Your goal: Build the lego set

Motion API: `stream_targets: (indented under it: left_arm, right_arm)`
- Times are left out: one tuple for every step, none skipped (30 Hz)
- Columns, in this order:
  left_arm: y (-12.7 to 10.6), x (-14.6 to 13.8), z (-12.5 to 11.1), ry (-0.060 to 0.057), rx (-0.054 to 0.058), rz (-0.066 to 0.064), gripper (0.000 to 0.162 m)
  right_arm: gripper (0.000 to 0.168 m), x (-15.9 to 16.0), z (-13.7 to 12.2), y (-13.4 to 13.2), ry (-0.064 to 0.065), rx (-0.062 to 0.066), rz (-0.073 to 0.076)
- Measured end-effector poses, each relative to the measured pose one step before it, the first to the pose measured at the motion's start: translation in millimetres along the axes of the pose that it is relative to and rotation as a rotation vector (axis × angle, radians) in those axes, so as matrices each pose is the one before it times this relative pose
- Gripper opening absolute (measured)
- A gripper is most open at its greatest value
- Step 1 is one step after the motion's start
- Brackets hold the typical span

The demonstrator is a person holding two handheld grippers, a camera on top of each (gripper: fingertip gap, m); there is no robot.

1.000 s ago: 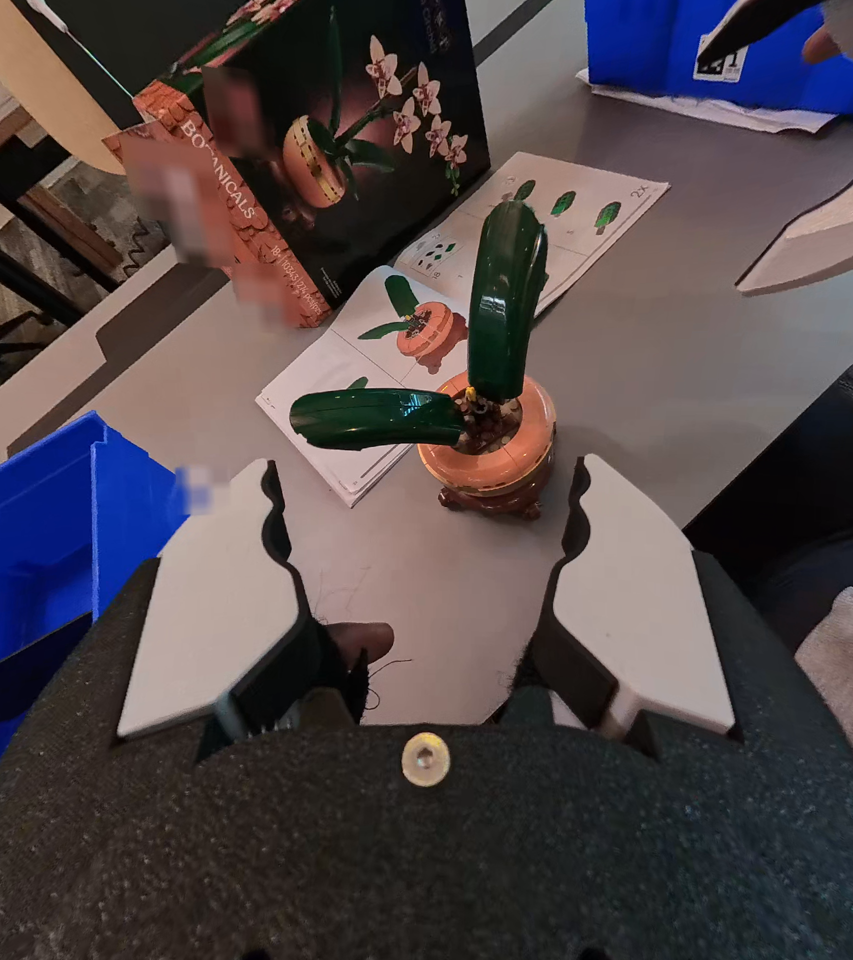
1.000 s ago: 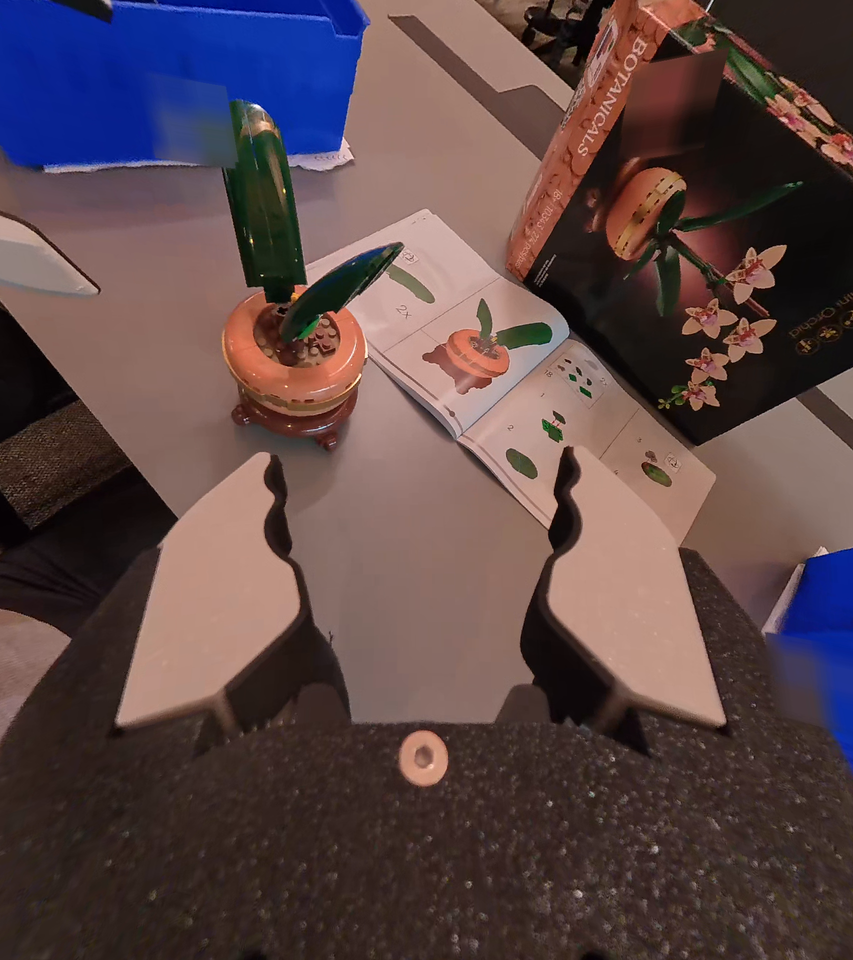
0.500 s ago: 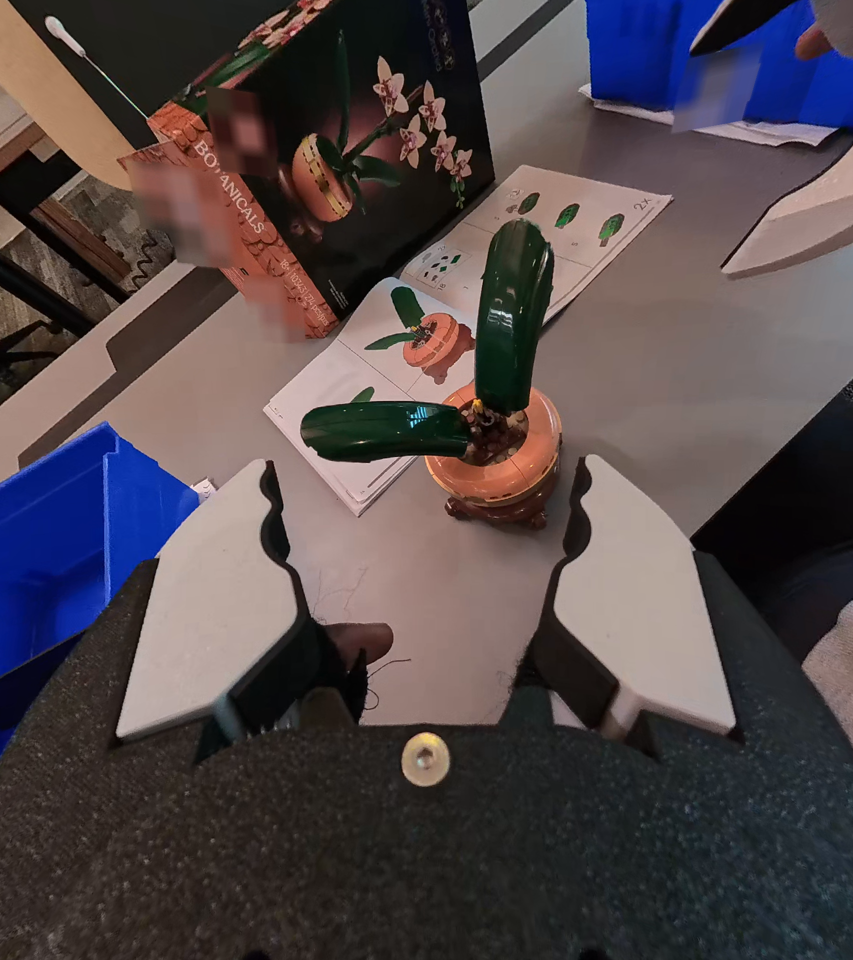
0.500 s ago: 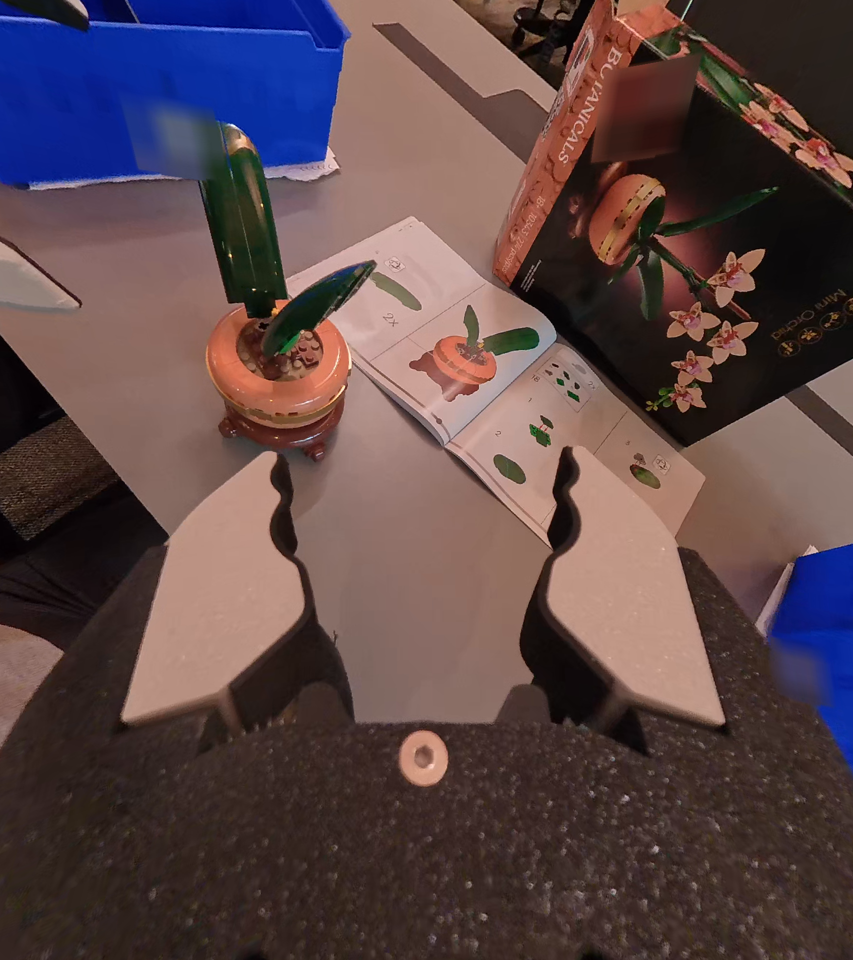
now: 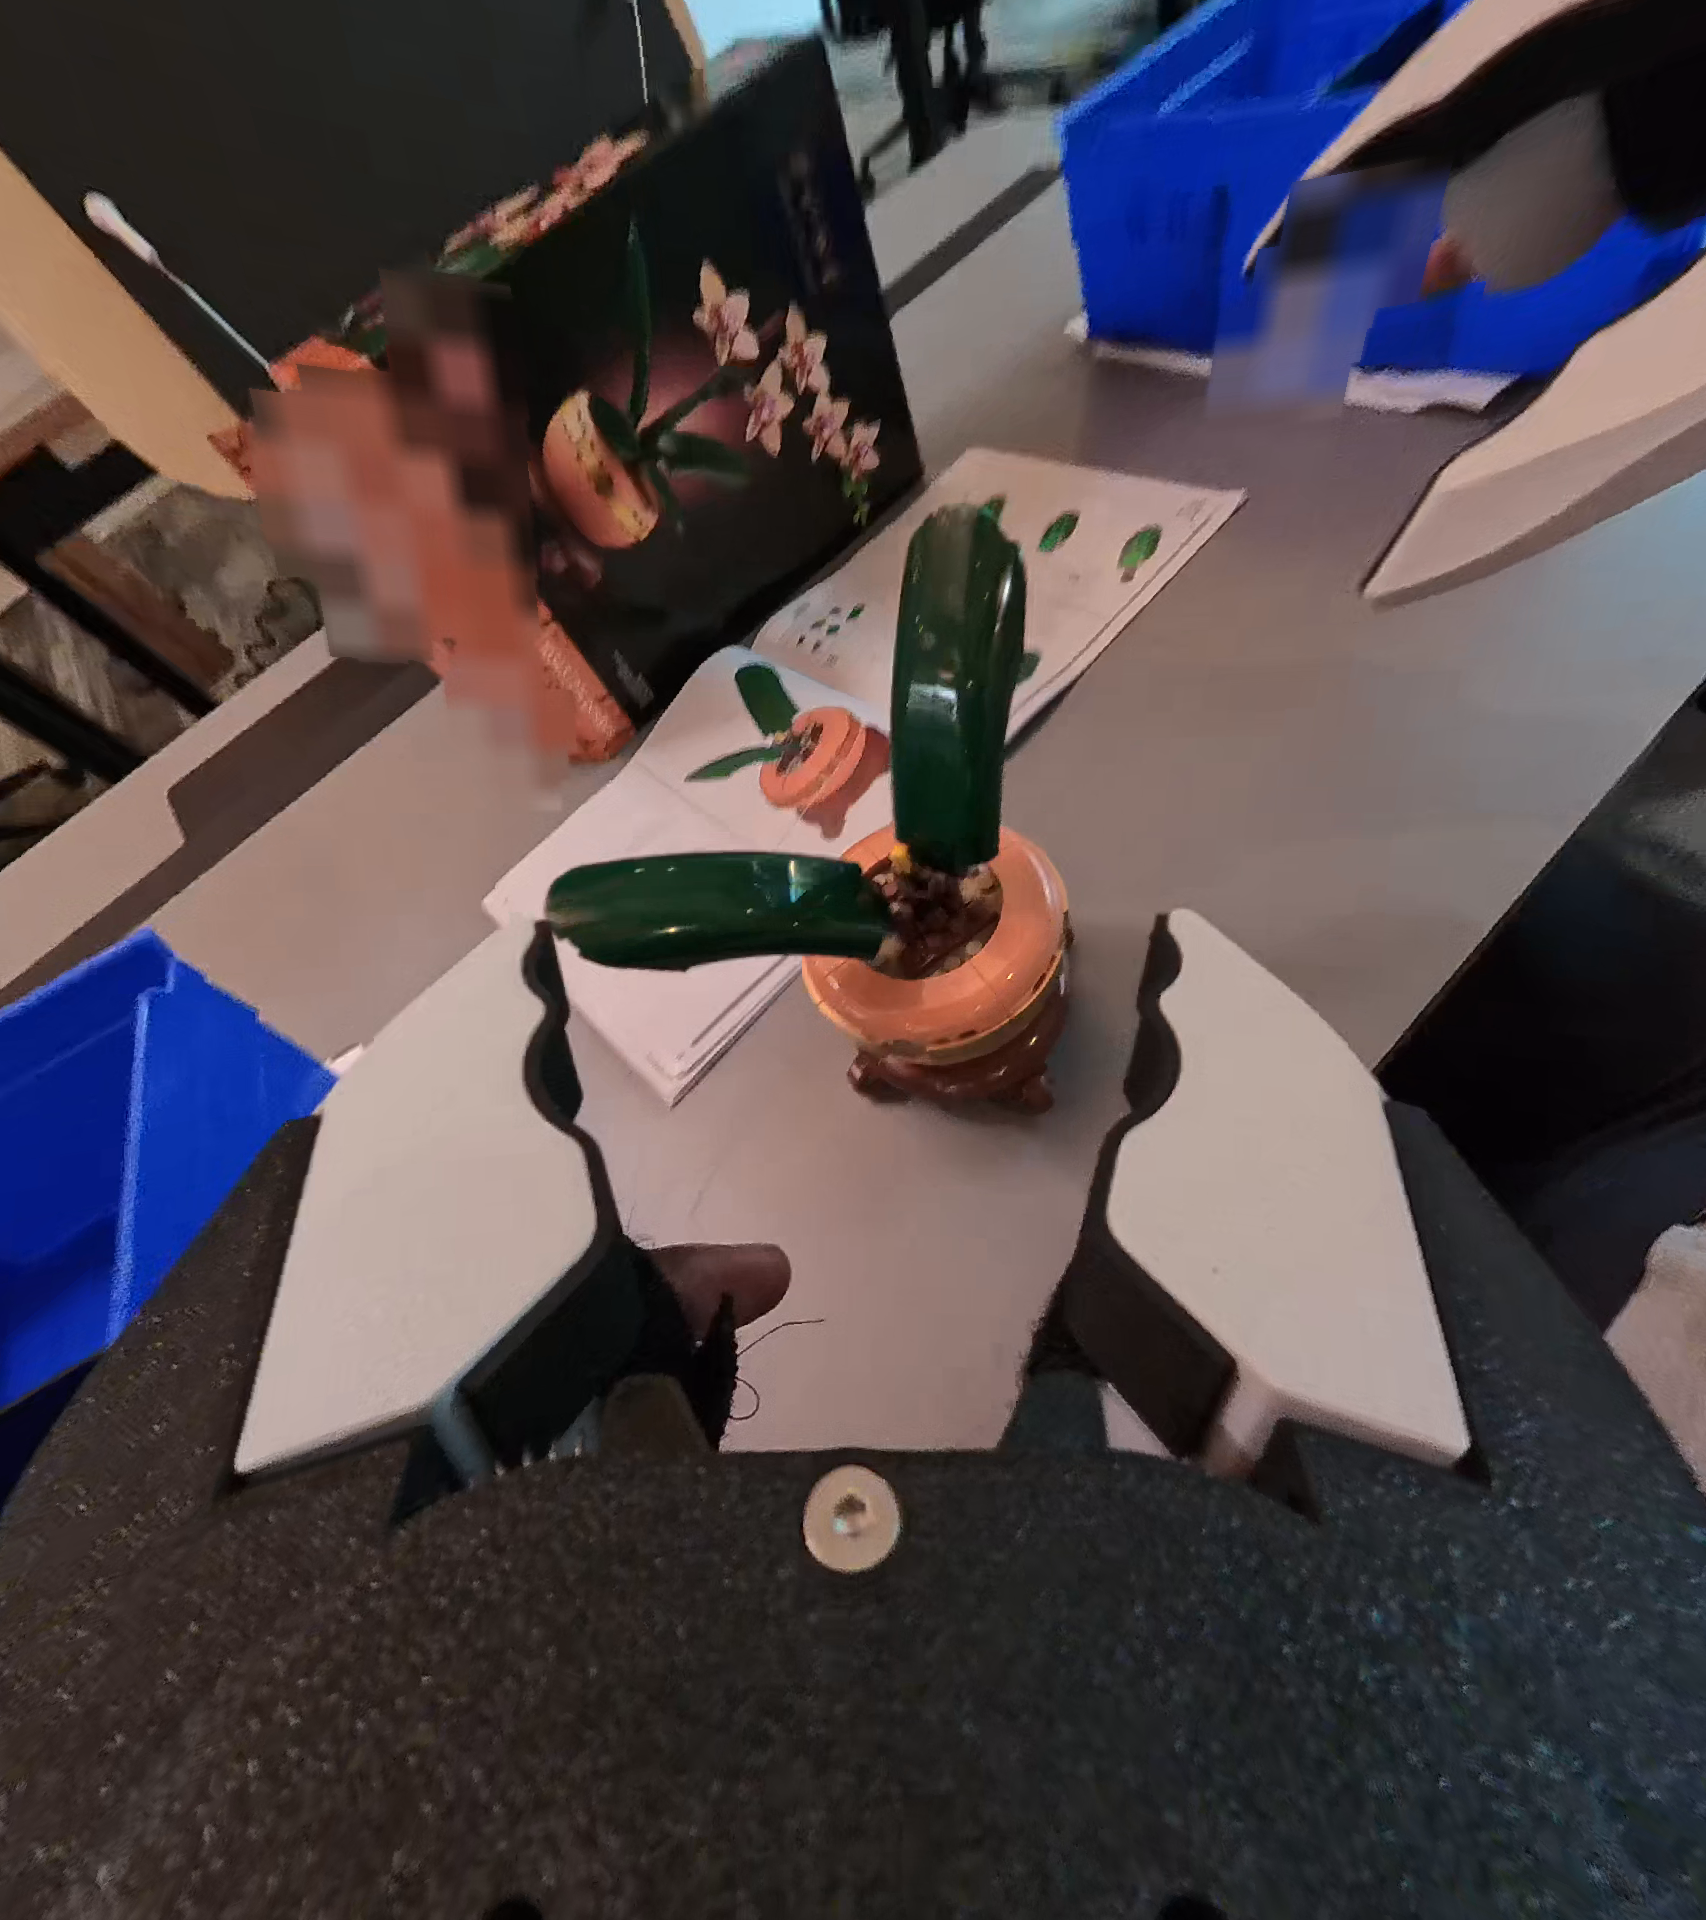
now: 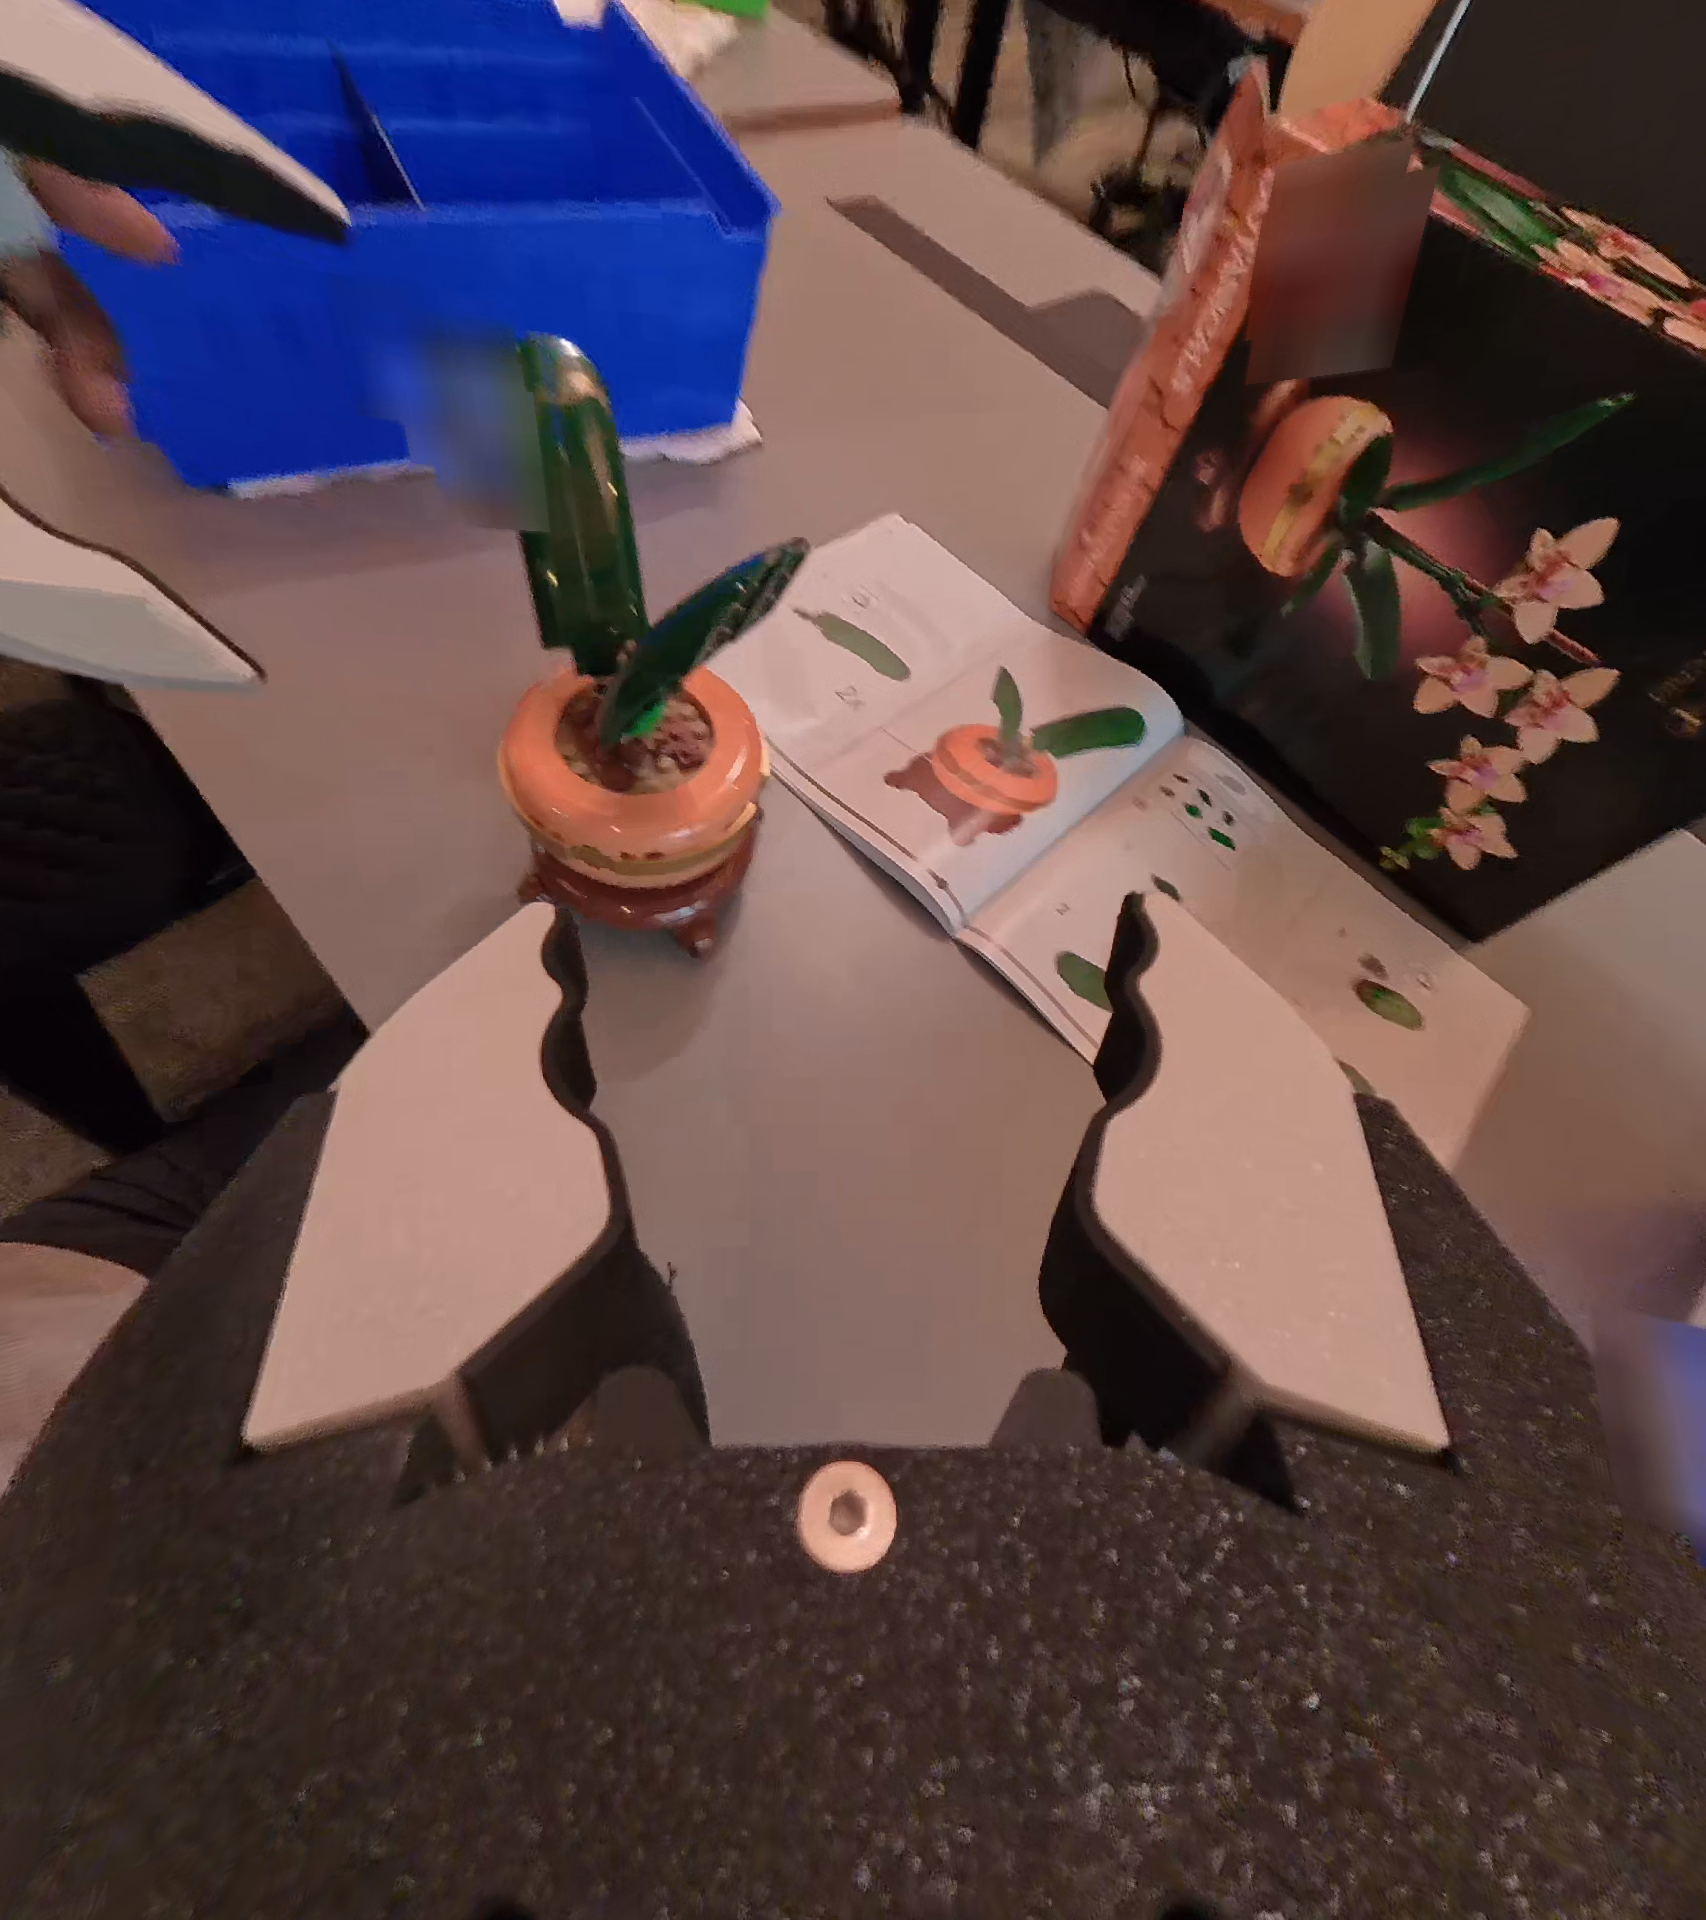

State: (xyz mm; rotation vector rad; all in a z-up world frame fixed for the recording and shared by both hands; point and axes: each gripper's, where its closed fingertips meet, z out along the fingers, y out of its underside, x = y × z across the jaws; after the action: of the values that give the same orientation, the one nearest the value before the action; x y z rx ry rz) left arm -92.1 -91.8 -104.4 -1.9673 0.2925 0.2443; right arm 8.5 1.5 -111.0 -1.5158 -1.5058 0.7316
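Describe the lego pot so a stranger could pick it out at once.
Start at the grey table and find the open instruction booklet in front of the dark picture box. The lego pot stands just beside the booklet, nearer the table edge. It alone is a round orange pot on a brown footed base with two dark green leaves.

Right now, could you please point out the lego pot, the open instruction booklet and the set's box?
lego pot (image 5: 932, 987): left wrist view, on its orange side wall.
instruction booklet (image 6: 942, 665): right wrist view, on the left page.
box (image 6: 1451, 582): right wrist view, on its dark front face.
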Motion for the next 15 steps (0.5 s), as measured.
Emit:
stream_targets:
  left_arm:
    - [0.48,2.11,-0.19,0.0045,0.0494,-0.0197,0.105]
    - [3.04,3.60,0.51,0.0064,0.0434,-0.0270,0.104]
    - [5.49,4.31,1.44,0.0018,0.0332,-0.0336,0.105]
    - [10.31,4.40,2.46,-0.0035,0.0129,-0.0258,0.106]
    - [14.59,2.97,2.47,-0.0120,-0.0166,-0.0014,0.109]
    - [14.01,-1.70,1.63,-0.0365,-0.0230,0.0101,0.113]
    - [10.14,-1.63,1.55,-0.0307,-0.0029,-0.0066,0.116]
    - [5.95,1.80,1.00,-0.0052,0.0167,-0.0435,0.116]
    - [4.05,3.88,1.03,0.0099,0.0203,-0.0666,0.116]
    - [3.79,3.29,1.77,0.0049,0.0146,-0.0594,0.116]
    - [6.62,1.94,1.97,-0.0076,0.0042,-0.0346,0.116]
    - [7.57,1.81,1.98,-0.0123,-0.0038,-0.0074,0.116]
    - [8.07,1.70,2.02,-0.0161,-0.0090,0.0112,0.117]
    - [7.14,1.82,1.90,-0.0150,-0.0082,0.0238,0.118]
    - [5.75,0.95,1.58,-0.0130,-0.0058,0.0255,0.120]
  right_arm:
    - [0.096,-2.41,1.27,-0.06,-0.0165,0.0541,0.0340]
    - [0.096,-4.45,2.62,1.33,-0.0249,0.0578,0.0348]
    - [0.096,-5.49,3.15,4.40,-0.0258,0.0521,0.0261]
    - [0.096,-3.71,3.22,8.10,-0.0112,0.0308,0.0172]
    - [0.097,-4.26,2.49,9.86,-0.0087,0.0139,-0.0079]
    - [0.097,-3.08,2.15,9.92,0.0005,0.0066,-0.0245]
    - [0.098,-2.18,1.62,8.16,0.0089,0.0096,-0.0215]
    - [0.097,-3.92,0.78,5.51,-0.0014,0.0209,-0.0091]
    - [0.095,-4.29,0.01,3.29,-0.0032,0.0243,-0.0025]
    - [0.094,0.65,0.09,4.36,0.0294,0.0134,0.0051]
    - [0.093,0.06,0.01,4.24,0.0258,0.0062,0.0049]
    - [0.092,-1.96,0.21,4.84,0.0127,-0.0014,0.0060]
    - [0.093,-1.88,0.44,5.66,0.0138,-0.0097,0.0071]
    - [0.095,-3.26,0.83,5.23,0.0018,-0.0086,0.0002]
    - [0.097,-2.41,0.71,4.91,0.0094,-0.0074,0.0026]
